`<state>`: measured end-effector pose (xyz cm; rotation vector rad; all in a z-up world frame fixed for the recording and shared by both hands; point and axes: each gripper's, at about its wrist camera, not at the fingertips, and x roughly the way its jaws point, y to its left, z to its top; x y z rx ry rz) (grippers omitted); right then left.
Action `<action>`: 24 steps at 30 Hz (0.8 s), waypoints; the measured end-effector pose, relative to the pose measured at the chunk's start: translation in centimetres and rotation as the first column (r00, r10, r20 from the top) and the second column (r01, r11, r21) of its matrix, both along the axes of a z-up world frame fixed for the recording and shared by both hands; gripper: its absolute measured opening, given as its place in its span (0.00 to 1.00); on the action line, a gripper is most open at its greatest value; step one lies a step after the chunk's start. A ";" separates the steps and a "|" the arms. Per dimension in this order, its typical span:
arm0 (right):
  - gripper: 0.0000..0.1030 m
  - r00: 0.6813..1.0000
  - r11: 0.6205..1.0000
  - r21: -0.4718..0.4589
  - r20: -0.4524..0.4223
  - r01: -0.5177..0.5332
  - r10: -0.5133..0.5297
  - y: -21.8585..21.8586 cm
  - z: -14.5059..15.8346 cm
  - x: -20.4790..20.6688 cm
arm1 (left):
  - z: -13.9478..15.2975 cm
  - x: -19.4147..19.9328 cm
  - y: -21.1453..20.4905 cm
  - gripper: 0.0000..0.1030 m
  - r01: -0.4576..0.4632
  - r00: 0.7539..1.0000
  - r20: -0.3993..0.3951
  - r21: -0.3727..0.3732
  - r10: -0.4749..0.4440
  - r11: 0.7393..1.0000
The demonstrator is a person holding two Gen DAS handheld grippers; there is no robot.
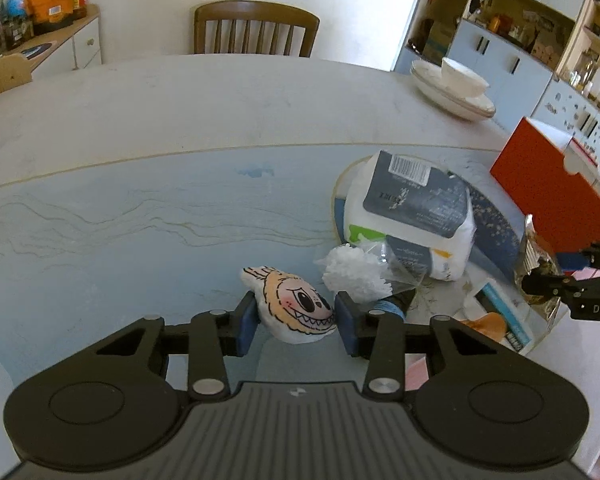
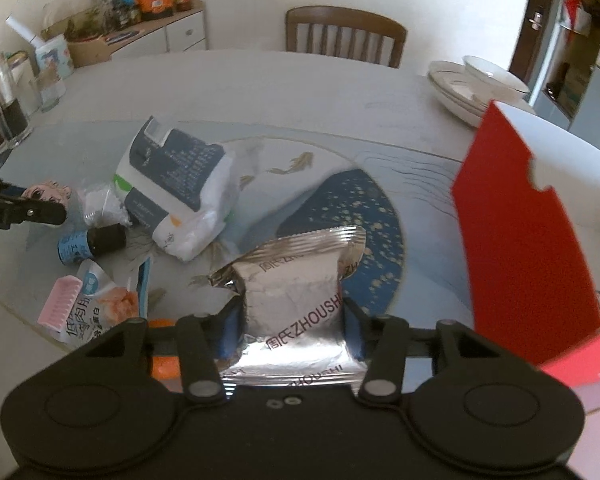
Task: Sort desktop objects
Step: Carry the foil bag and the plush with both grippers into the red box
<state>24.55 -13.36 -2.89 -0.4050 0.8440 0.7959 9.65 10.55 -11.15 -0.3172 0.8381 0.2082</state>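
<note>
The left tool (image 1: 295, 322) has its blue pads pinching a small cartoon-face plush toy (image 1: 296, 308) from both sides, low over the blue patterned bench (image 1: 120, 216); the right tool (image 2: 294, 326) is pressed onto a silver foil snack packet (image 2: 296, 300), which bulges between the pads and looks lifted clear of the bench, though I cannot be sure of that. Taking the red box (image 2: 516, 232) as landmark: the packet hangs just to its left in the right wrist view; the plush sits well to its left, beyond the white and navy refill bag (image 1: 416, 216), with a crumpled white wrapper (image 1: 356, 272) just beside the plush.

The step in hand seems to be lifting both items to their sorting places, and the red box is the likely bin. To do it well: raise the plush straight up first, since the wrapper and a small dark-capped bottle (image 2: 88, 242) crowd the right pad and could be dragged along; keep the squeeze steady, as the soft toy may slip if it compresses; carry the foil packet level, gripped across its puffed middle, because slick foil can slide out; clear the box's wall before letting go.
</note>
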 end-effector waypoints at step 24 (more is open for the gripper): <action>0.48 0.996 0.993 0.086 0.009 0.085 -0.086 -5.6 6.2 -2.6 | 5.5 -3.3 -4.8 0.39 -0.013 0.996 0.087 -0.066 0.018 0.998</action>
